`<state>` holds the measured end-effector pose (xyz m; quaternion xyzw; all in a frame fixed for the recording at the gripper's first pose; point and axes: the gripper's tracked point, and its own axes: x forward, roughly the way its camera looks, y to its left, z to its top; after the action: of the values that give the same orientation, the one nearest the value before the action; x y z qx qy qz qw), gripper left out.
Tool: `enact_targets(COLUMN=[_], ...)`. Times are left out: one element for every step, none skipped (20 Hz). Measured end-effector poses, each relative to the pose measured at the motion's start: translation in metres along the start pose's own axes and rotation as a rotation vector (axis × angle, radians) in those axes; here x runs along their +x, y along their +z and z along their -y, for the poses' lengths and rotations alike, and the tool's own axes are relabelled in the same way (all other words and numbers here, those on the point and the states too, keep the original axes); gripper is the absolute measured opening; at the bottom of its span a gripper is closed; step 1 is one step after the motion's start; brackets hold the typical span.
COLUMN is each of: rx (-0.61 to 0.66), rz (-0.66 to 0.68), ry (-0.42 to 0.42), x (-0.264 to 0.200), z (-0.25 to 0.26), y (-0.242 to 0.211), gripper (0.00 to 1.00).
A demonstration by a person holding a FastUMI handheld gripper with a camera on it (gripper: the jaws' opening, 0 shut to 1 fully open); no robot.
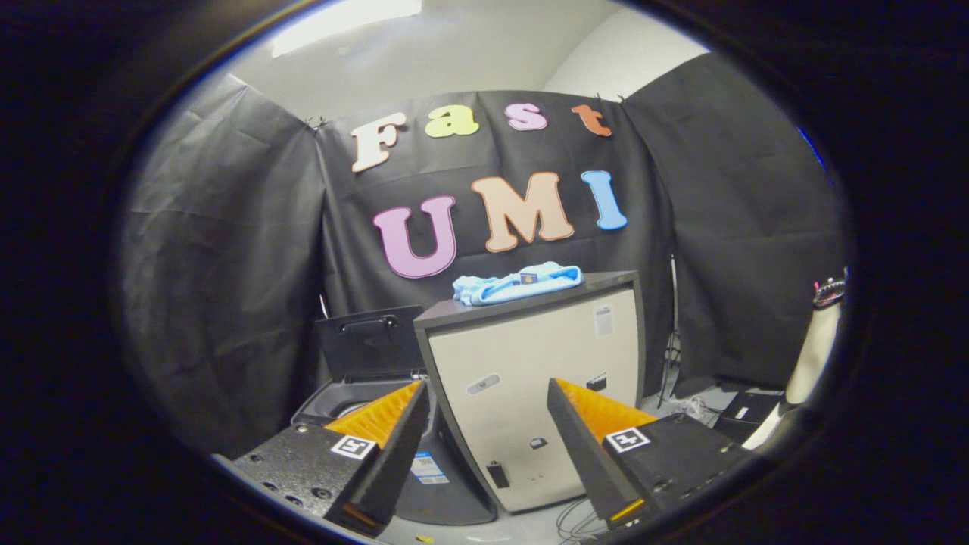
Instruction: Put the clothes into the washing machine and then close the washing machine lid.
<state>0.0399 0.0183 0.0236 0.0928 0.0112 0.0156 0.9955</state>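
On top of the cabinet point(530, 363) lie the light blue clothes point(518, 284), well beyond the gripper point(484, 390), whose jaws stand wide, holding nothing. The washing machine point(363, 378), lid point(369, 342) raised, is partly hidden behind one finger.

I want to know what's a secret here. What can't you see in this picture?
- Inside the washing machine: hidden by the gripper's open fingers, gripper view.
- Light blue clothes on the cabinet: bunched, far side hidden.
- Sticker on the cabinet front: too small to read.
- Washer's lid stands open; hinge hidden behind the cabinet.
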Motion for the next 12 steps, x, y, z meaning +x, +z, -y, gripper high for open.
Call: enact_targets(rx=[-0.003, -0.006, -0.011, -0.016, -0.022, -0.031, -0.031, -0.027, -0.01, 0.003, 0.017, 0.02], rz=[-0.013, -0.023, -0.022, -0.015, -0.007, 0.001, 0.02, 0.037, 0.053, 0.066, 0.068, 0.063], ry=[-0.006, -0.015, -0.018, -0.018, -0.022, -0.031, -0.048, -0.065, -0.084, -0.081, -0.077, -0.074], x=[0.007, 0.013, 0.021, 0.028, 0.038, 0.046, 0.057, 0.065, 0.076, 0.087, 0.099, 0.111], z=[0.0, 0.0, -0.002, -0.004, -0.004, -0.003, -0.001, 0.0, 0.0, -0.003, -0.005, -0.005], y=[0.003, 0.006, 0.013, 0.022, 0.033, 0.043, 0.057, 0.068, 0.081, 0.089, 0.098, 0.104], gripper=[0.96, 0.96, 0.97, 0.97, 0.96, 0.97, 0.97, 0.97, 0.97, 0.97, 0.97, 0.97])
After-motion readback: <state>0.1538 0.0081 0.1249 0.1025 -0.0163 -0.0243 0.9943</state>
